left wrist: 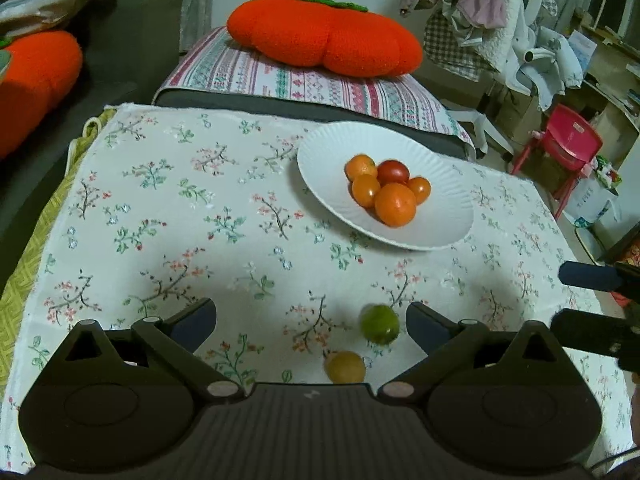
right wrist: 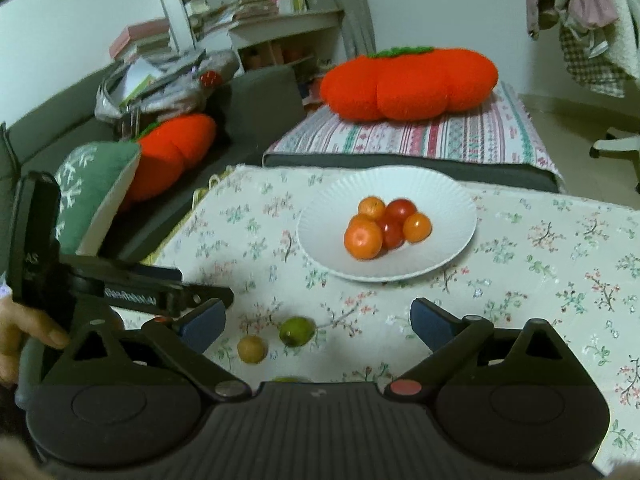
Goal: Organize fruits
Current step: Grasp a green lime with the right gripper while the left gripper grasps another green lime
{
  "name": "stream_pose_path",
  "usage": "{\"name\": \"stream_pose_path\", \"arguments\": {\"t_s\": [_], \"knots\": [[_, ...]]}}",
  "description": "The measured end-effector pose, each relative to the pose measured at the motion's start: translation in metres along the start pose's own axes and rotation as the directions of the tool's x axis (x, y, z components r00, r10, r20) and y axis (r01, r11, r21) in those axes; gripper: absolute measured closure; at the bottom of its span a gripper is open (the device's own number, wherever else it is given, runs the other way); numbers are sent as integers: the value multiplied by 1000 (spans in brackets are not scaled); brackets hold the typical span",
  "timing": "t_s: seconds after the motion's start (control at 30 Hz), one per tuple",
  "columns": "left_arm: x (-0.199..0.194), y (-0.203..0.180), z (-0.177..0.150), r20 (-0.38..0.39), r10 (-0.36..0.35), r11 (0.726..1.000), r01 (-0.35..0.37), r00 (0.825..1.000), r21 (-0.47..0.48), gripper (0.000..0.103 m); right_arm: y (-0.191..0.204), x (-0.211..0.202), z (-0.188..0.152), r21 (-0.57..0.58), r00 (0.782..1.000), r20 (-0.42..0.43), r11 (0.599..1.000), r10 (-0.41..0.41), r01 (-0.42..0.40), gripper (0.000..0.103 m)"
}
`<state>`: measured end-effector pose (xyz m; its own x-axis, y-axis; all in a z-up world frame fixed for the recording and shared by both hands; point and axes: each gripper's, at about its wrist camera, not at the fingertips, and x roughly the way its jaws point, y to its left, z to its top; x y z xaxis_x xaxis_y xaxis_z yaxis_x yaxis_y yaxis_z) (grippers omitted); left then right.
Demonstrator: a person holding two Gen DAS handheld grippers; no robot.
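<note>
A white plate (left wrist: 320, 160) (right wrist: 440, 200) on the flowered cloth holds several orange fruits (left wrist: 396, 204) (right wrist: 362, 240) and red tomatoes (left wrist: 393, 172) (right wrist: 401, 209). Nearer to me, a green fruit (left wrist: 380, 324) (right wrist: 297, 331) and a small yellow fruit (left wrist: 345, 367) (right wrist: 252, 349) lie on the cloth. My left gripper (left wrist: 310, 316) is open above them, the green fruit close to its right finger. My right gripper (right wrist: 316, 316) is open and holds nothing; both fruits sit left of its middle. A sliver of another green fruit (right wrist: 290, 380) shows at its body's edge.
An orange plush cushion (left wrist: 324, 32) lies on a striped cover behind the table, a second one (right wrist: 168, 156) on the grey sofa at left. A red child chair (left wrist: 560, 152) and hanging clothes stand at right. A hand (right wrist: 24, 340) holds the left gripper's handle.
</note>
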<state>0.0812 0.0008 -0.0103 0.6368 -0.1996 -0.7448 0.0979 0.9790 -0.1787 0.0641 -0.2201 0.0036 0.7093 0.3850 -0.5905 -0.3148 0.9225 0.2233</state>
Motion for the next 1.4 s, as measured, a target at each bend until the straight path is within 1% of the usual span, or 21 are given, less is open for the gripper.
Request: {"name": "stream_pose_path", "arguments": {"t_s": [0.03,0.1,0.2,0.27,0.37,0.4,0.43,0.5,0.57,0.73,0.83,0.87,0.9,1.0,1.07,1.2,1.4], "knots": [[1,-1,-2,-10,-14,1000,14,1000,10,17,1,2,-2,-5,1000,-15,1000,-6,5,7],[3,-2,-4,-22,-31,999,32,999,21,17,2,8,-5,-2,999,-49,1000,-4,4,12],[6,-3,-8,-35,-27,999,28,999,36,18,7,18,-11,-37,993,-114,999,2,-6,19],[8,-5,-11,-44,-27,999,29,999,44,22,12,24,-15,-65,989,-151,998,-5,-5,22],[9,-5,-12,-46,-21,998,23,999,50,25,17,32,-21,-76,981,-192,997,-9,-6,31],[9,-5,-12,-44,-17,999,19,999,48,25,18,35,-22,-76,979,-202,997,-18,2,35],[8,-4,-12,-41,-14,999,15,999,44,25,19,38,-23,-73,977,-209,997,-28,13,36],[9,-3,-12,-43,-11,999,13,999,35,29,20,44,-26,-60,974,-222,998,-37,24,42],[10,-2,-13,-51,-17,999,19,999,30,33,22,49,-28,-50,972,-231,999,-32,22,45],[11,-4,-14,-57,-16,999,18,998,35,36,28,60,-32,-50,969,-246,998,-39,28,54],[12,-4,-15,-58,-17,999,19,998,35,36,31,70,-36,-37,961,-275,999,-39,30,63],[13,-4,-14,-58,-18,999,20,998,34,36,33,73,-38,-48,959,-282,998,-43,31,68],[15,-4,-15,-59,-19,999,21,998,35,36,35,75,-39,-60,956,-289,998,-51,35,71],[20,-6,-15,-68,-23,999,26,997,40,38,38,76,-39,-72,955,-289,996,-68,50,72],[22,-9,-15,-68,-14,999,18,998,52,39,38,71,-37,-82,958,-272,994,-89,69,72],[24,-15,-15,-37,-7,996,10,999,91,40,33,62,-30,-85,964,-244,992,-111,92,72],[40,-27,-15,-38,-13,991,18,999,132,40,14,49,-21,-61,963,-209,985,-173,163,72]]}}
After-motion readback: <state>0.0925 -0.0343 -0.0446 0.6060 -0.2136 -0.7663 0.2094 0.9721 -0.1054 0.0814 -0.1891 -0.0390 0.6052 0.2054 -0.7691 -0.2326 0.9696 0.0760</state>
